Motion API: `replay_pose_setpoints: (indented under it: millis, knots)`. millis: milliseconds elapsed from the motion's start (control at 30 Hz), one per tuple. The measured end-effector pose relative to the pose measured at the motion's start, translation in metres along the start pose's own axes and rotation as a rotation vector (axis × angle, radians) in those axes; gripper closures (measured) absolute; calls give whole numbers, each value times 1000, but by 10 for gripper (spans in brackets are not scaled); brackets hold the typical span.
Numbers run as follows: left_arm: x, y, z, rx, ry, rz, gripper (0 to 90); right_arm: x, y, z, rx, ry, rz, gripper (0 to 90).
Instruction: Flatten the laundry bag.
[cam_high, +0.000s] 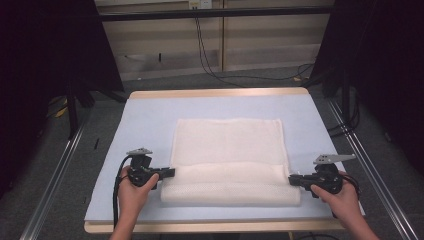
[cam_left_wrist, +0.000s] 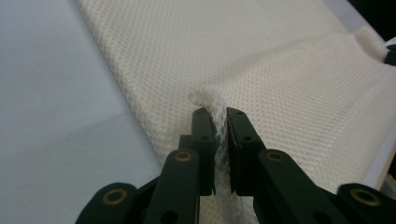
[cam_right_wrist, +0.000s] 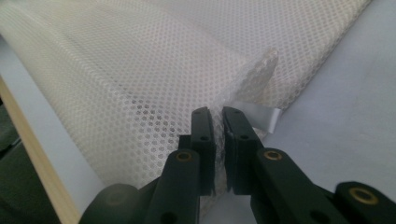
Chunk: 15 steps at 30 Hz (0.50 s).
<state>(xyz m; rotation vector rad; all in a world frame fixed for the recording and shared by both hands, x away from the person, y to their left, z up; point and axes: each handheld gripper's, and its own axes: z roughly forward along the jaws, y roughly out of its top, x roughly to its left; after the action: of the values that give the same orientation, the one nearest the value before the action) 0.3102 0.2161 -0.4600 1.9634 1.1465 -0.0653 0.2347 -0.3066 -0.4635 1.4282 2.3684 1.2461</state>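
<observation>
A cream mesh cloth (cam_high: 227, 150) lies on the pale blue worktop (cam_high: 145, 120), its near part folded over into a band whose long axis runs left to right. The left gripper (cam_left_wrist: 216, 122) pinches the band's left corner between nearly closed fingers (cam_left_wrist: 204, 135). The right gripper (cam_right_wrist: 217, 122) likewise grips the right corner.

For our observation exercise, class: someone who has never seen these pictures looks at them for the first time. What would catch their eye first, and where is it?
First, the white mesh cloth spread at the middle of the pale blue table cover, its near part folded over. Next, the two hand-held grippers: the left gripper pinches the cloth's left edge and the right gripper its right edge. In the left gripper view the mesh bunches up between the black fingers.
</observation>
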Motion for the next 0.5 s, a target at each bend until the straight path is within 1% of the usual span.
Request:
replay_pose_setpoints:
  millis: [33, 67, 100, 133, 167, 200, 267, 300, 333, 367, 400, 433, 467, 500]
  knots:
    - [0, -1, 2, 9, 15, 1, 822, 0, 0, 1, 0, -15, -9, 817]
    - [0, -2, 3, 19, 27, 3, 791, 3, 0, 3, 5, -66, -14, 724]
    - [-1, -2, 4, 26, 39, 3, 763, 4, 1, 4, 5, -98, -15, 685]
    - [-1, -3, 6, 24, 43, -5, 746, 4, 1, 5, 7, -107, -17, 684]
    - [-1, -4, 6, 31, 49, 0, 746, 4, 1, 5, 7, -107, -17, 684]
    - [-1, -4, 6, 29, 63, 6, 727, 5, 1, 5, 10, -112, -17, 680]
    - [-1, -6, 5, 15, 109, 18, 625, 4, 1, 6, 8, -132, -8, 598]
    - [-1, -6, 5, 23, 117, 18, 592, 4, 1, 7, 10, -143, 1, 560]
    - [-1, -7, 5, 22, 123, 7, 526, 1, 0, 8, 4, -148, 15, 521]
    - [0, -8, 5, 34, 137, -5, 507, 0, 0, 9, 4, -151, 22, 489]
    - [0, -8, 5, 34, 137, -5, 497, 0, 0, 9, 4, -151, 22, 489]
    - [0, -8, 6, 36, 145, -11, 497, -1, 0, 10, 12, -157, 34, 476]
    - [0, -9, 7, 42, 163, -21, 451, -4, -1, 14, 29, -136, 40, 476]
    - [0, -9, 7, 42, 163, -21, 441, -4, -1, 14, 23, -139, 41, 479]
